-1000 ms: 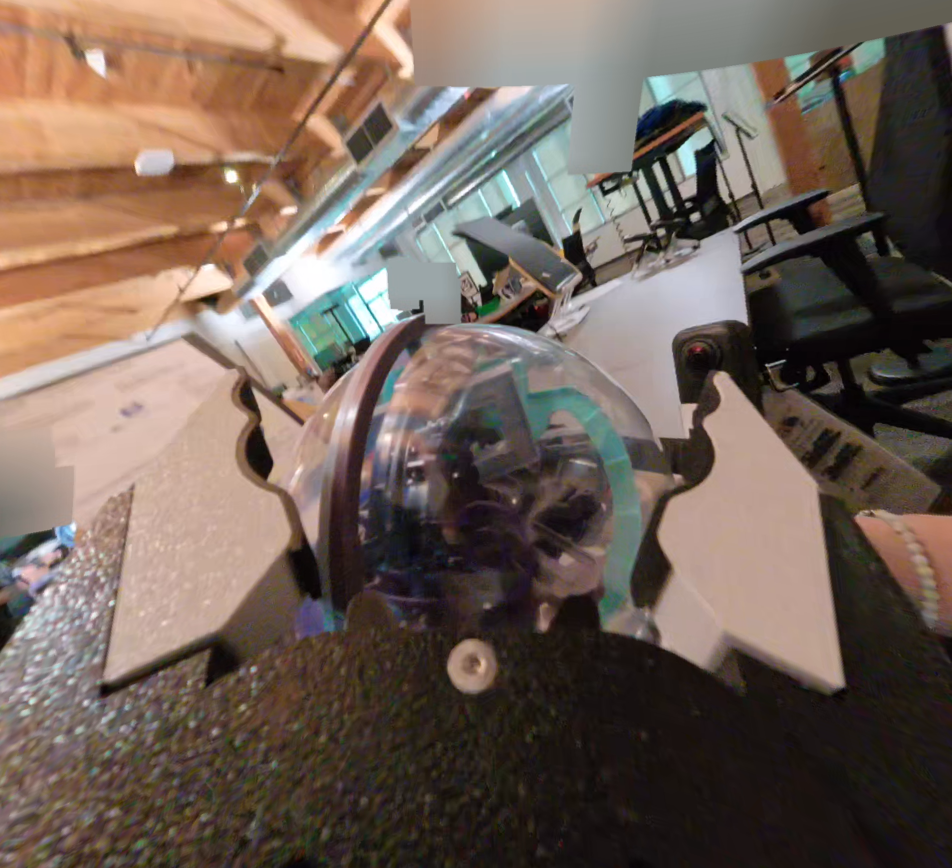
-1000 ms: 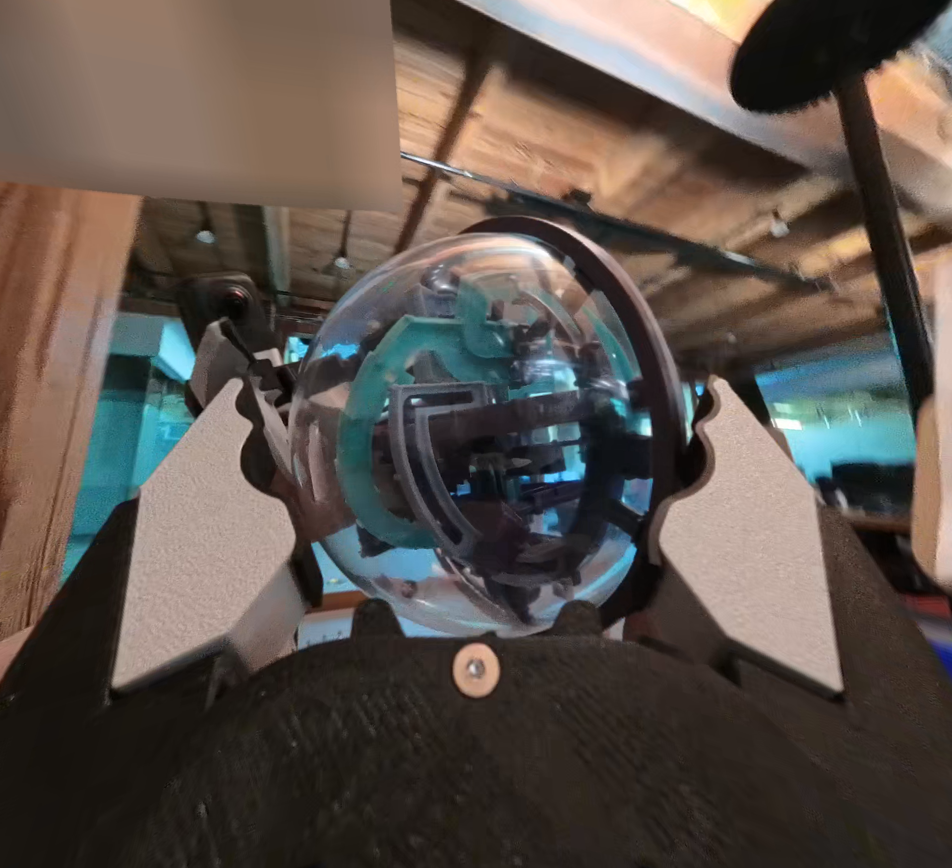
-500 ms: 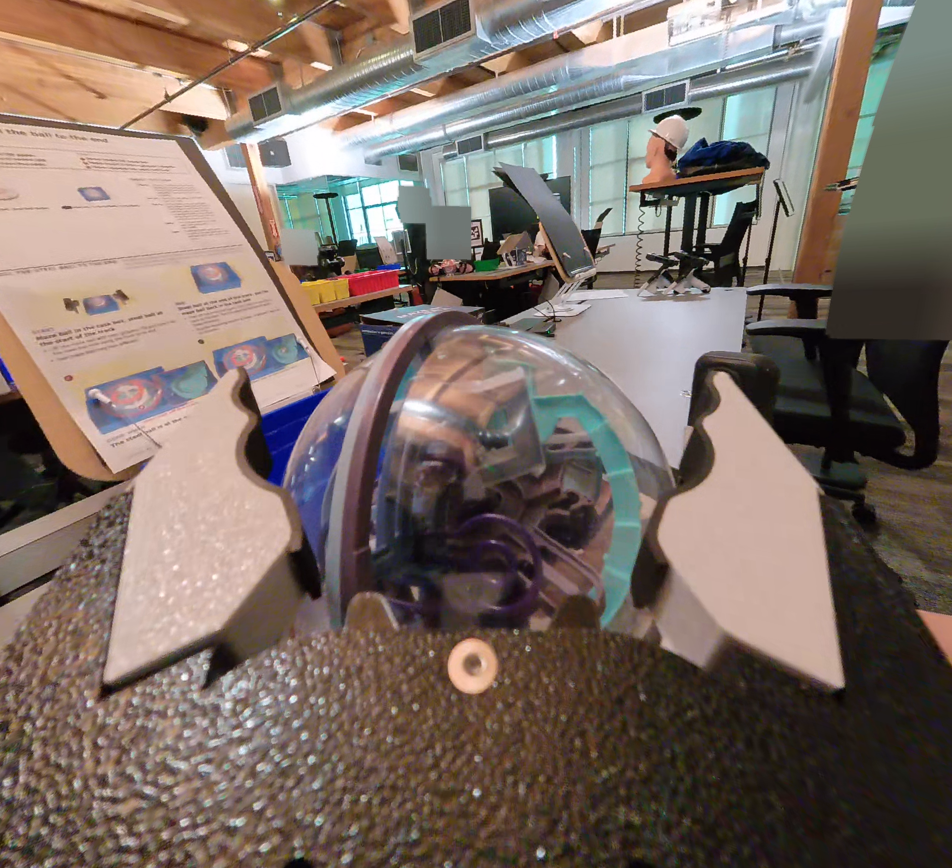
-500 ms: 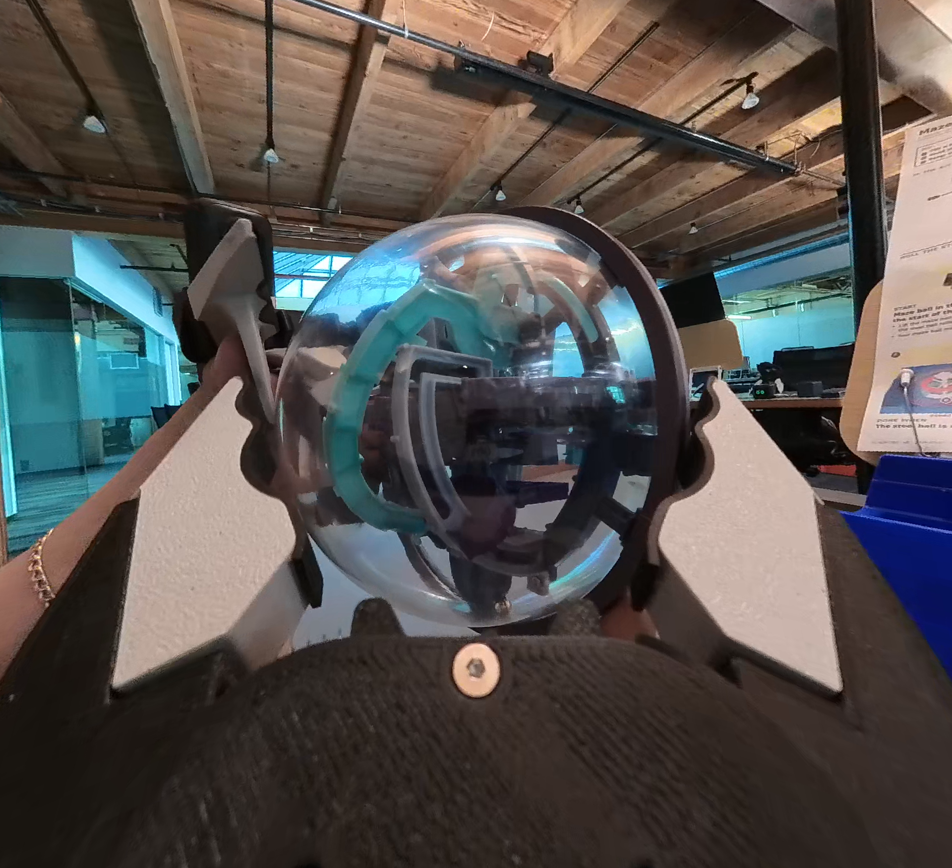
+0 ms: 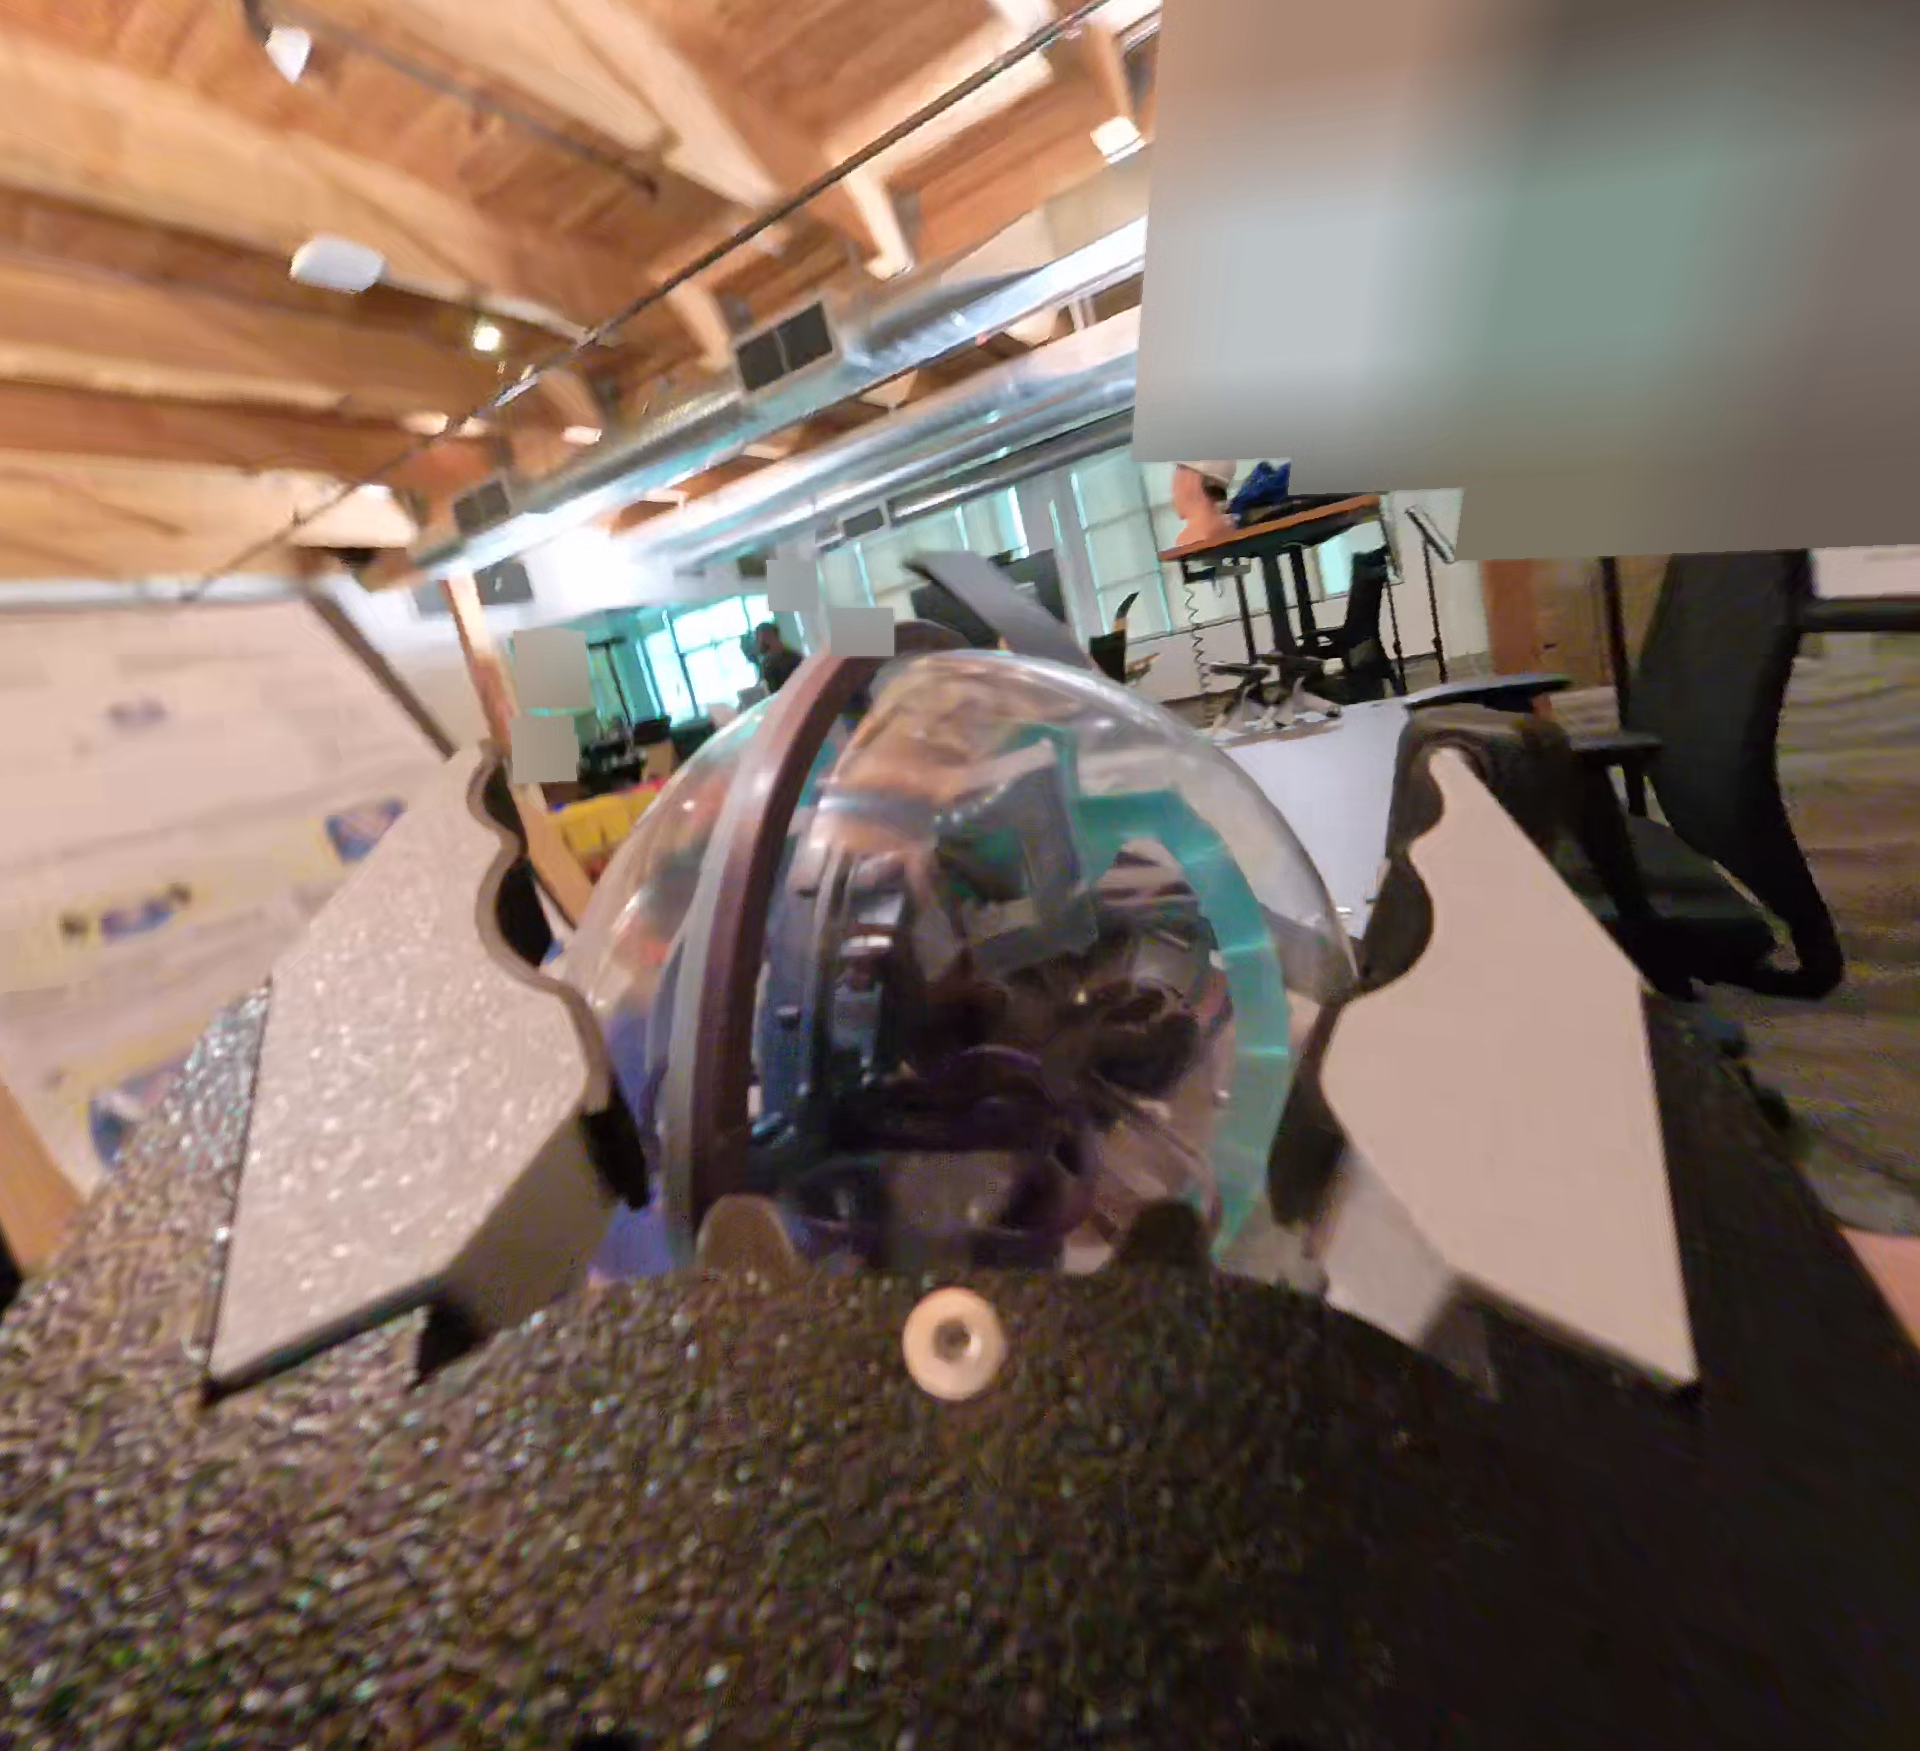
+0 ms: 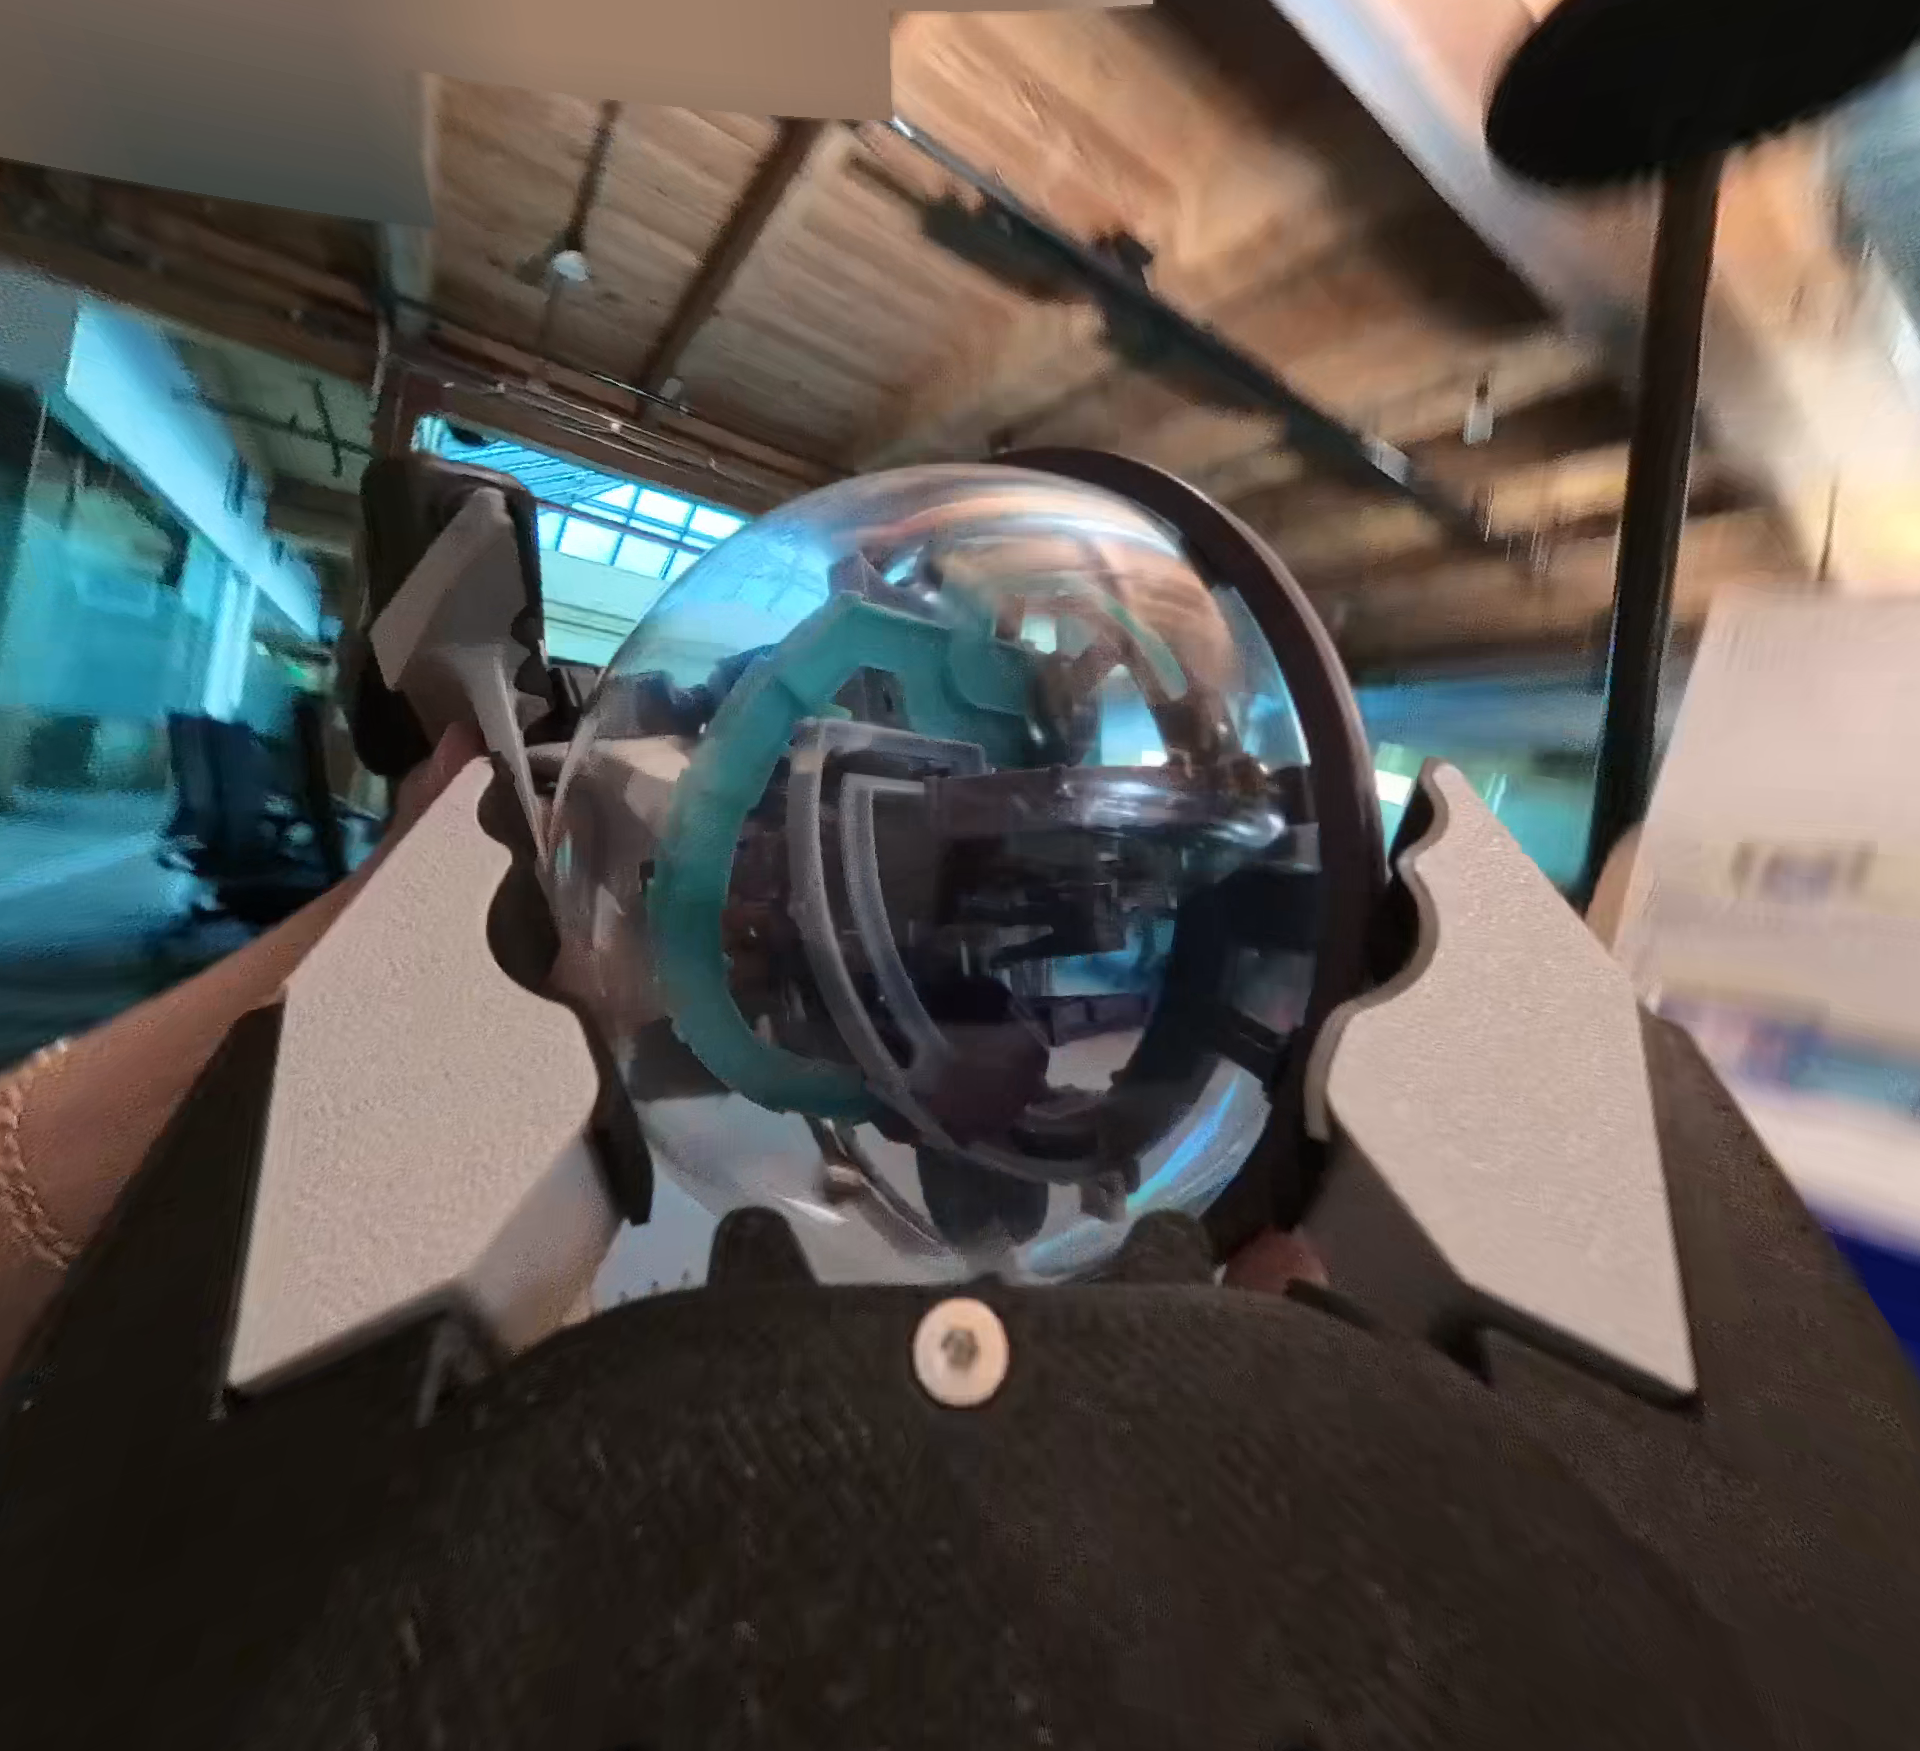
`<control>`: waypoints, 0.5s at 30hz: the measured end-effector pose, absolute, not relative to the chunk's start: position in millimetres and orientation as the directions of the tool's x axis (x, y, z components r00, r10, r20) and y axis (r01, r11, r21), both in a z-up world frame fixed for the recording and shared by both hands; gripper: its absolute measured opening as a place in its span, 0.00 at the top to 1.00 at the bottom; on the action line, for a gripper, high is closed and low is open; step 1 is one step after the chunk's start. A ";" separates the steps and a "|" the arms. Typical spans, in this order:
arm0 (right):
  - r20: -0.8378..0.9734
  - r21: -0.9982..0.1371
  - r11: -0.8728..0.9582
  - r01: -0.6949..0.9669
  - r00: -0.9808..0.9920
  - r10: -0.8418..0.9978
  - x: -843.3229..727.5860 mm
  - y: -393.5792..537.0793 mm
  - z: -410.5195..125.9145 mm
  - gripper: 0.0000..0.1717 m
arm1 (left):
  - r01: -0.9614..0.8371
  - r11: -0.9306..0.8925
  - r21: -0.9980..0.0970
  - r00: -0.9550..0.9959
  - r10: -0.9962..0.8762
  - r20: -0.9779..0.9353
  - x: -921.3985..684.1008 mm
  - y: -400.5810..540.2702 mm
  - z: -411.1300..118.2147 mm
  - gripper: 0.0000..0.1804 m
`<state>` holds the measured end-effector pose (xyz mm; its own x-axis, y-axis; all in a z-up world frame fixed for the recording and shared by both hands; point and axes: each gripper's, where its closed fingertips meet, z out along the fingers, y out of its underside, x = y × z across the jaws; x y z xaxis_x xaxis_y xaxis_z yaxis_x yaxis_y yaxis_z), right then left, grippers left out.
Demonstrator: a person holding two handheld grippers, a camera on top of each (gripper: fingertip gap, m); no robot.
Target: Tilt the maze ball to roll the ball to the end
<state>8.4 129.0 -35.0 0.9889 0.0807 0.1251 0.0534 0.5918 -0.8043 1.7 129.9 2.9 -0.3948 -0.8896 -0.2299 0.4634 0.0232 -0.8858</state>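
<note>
Clear plastic forms the shell of the maze ball [image 5: 966, 953], which is held up in the air between both grippers, with a dark ring [image 5: 748, 891] running around its middle and teal and grey tracks [image 6: 727, 870] seen inside. In the left wrist view the left gripper [image 5: 961, 818] is clamped on the ball, its grey fingers [image 5: 416, 1026] set wide and pressed against the shell on both sides. In the right wrist view the right gripper [image 6: 961, 828] is likewise clenched on the ball, with one finger [image 6: 1496, 1057] seated against the dark ring and the other against the clear shell. A finger of the left gripper [image 6: 447, 621] is seen beyond the ball at the far left in that view, touching the shell, and a forearm [image 6: 114, 1078] is seen beside it. The small ball inside the maze cannot be made out. Behind the ball a wooden ceiling [image 5: 416, 91], silver ducts [image 5: 831, 392], a grey counter [image 5: 1320, 797] and black chairs [image 5: 1704, 849] are seen, partly blurred.
</note>
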 end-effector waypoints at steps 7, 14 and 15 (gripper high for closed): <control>0.070 -0.899 0.435 0.052 0.997 0.026 24.3 152.5 -65.1 0.08 | 0.268 -0.159 -0.950 -0.375 -0.926 0.049 33.1 163.1 -27.5 0.13; 0.042 -0.908 0.419 0.021 0.998 0.042 29.4 158.8 -76.8 0.08 | 0.219 -0.160 -0.963 -0.359 -0.930 0.073 39.6 169.0 -39.9 0.13; 0.046 -0.907 0.421 0.024 0.998 0.041 29.5 158.8 -77.1 0.08 | 0.219 -0.157 -0.963 -0.360 -0.930 0.070 39.4 168.8 -39.9 0.13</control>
